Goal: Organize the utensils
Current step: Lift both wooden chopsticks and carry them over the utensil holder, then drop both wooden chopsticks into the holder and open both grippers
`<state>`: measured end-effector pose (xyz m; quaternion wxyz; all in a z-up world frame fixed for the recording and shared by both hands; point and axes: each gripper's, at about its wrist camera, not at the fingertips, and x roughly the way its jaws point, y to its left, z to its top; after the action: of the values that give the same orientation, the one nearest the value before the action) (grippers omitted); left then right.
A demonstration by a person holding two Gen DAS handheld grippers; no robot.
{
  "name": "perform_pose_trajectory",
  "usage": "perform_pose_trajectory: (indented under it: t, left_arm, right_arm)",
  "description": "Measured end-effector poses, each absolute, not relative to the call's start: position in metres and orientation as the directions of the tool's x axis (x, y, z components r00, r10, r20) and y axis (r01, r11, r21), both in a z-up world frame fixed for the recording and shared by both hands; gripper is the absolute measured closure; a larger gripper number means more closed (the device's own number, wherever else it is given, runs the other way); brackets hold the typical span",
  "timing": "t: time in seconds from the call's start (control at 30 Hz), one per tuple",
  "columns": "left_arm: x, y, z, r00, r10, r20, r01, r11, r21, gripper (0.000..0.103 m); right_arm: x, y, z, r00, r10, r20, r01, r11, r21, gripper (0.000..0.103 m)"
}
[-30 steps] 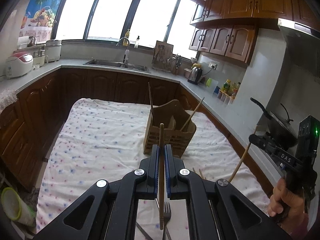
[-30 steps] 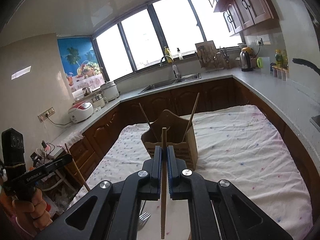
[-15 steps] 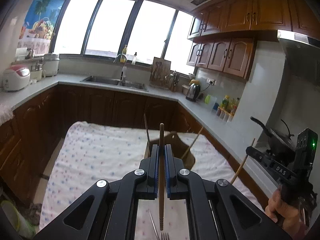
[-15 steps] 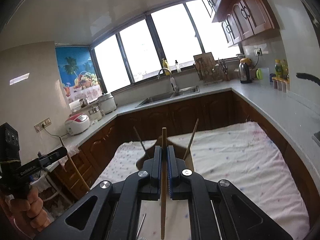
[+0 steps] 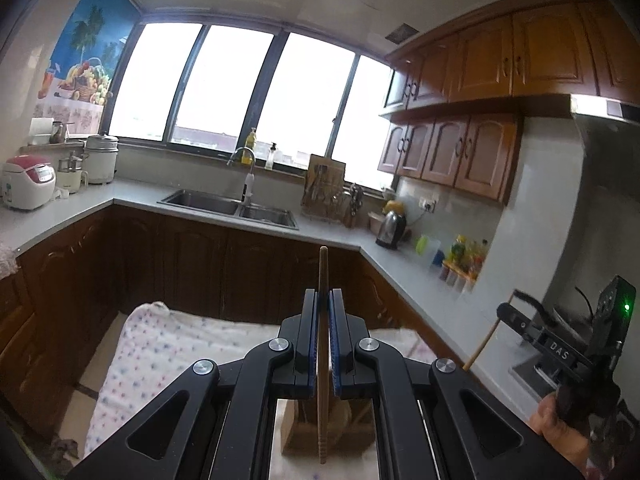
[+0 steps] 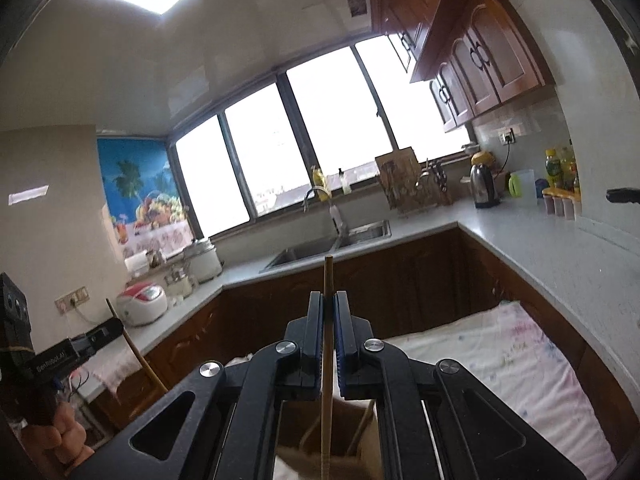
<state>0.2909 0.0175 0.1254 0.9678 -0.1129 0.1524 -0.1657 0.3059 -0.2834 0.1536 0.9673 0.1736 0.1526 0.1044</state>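
Observation:
My left gripper [image 5: 323, 300] is shut on an upright wooden chopstick [image 5: 323, 400]. Its lower end hangs over the wooden utensil holder [image 5: 296, 428], seen under the jaws. My right gripper [image 6: 328, 302] is shut on a second wooden chopstick [image 6: 326, 400], also upright, above the same utensil holder [image 6: 304, 456], whose compartments hold other sticks. In the left wrist view the right gripper [image 5: 506, 312] shows at the right edge with its chopstick [image 5: 482, 346] slanting down. In the right wrist view the left gripper [image 6: 114, 326] shows at the left edge with its chopstick [image 6: 136, 354].
The holder stands on a table under a dotted white cloth [image 5: 168, 344] [image 6: 500, 356]. Dark wooden cabinets and a grey counter [image 5: 132, 196] wrap around it, with a sink [image 5: 232, 204], rice cooker [image 5: 28, 186], kettle [image 6: 484, 186] and bottles. A hand [image 5: 560, 432] holds the right gripper.
Both grippers rose and tilted upward with their chopsticks. The holder slid from the middle of both views down to beneath the jaws. The forks on the cloth are out of view.

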Motion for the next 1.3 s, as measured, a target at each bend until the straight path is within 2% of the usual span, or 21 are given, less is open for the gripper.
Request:
perform_pose_trajectory:
  t: [0.3, 0.83, 1.0, 1.3]
  left_arm:
    - [0.345, -0.007, 0.1, 0.916, -0.324, -0.234, 0.265, 0.931, -0.25, 0.1]
    - [0.41, -0.045, 0.014, 0.898, -0.275, -0.342, 0.175, 0.939, -0.297, 0.1]
    - [0.405, -0.043, 0.006, 0.882, -0.283, -0.376, 0.18, 0.941, -0.287, 0.1]
    - [0.4, -0.04, 0.019, 0.872, -0.286, -0.398, 0.191, 0.946, -0.261, 0.099]
  right_arm:
    - [0.341, -0.279, 0.134, 0.945, 0.216, -0.247, -0.13, 0.937, 0.324, 0.098]
    - [0.351, -0.279, 0.051, 0.925, 0.218, -0.31, -0.093, 0.924, 0.372, 0.098]
    - [0.354, -0.272, 0.043, 0.901, 0.238, -0.363, -0.098, 0.926, 0.365, 0.098]
    - [0.358, -0.273, 0.045, 0.884, 0.246, -0.397, -0.088, 0.923, 0.375, 0.097]
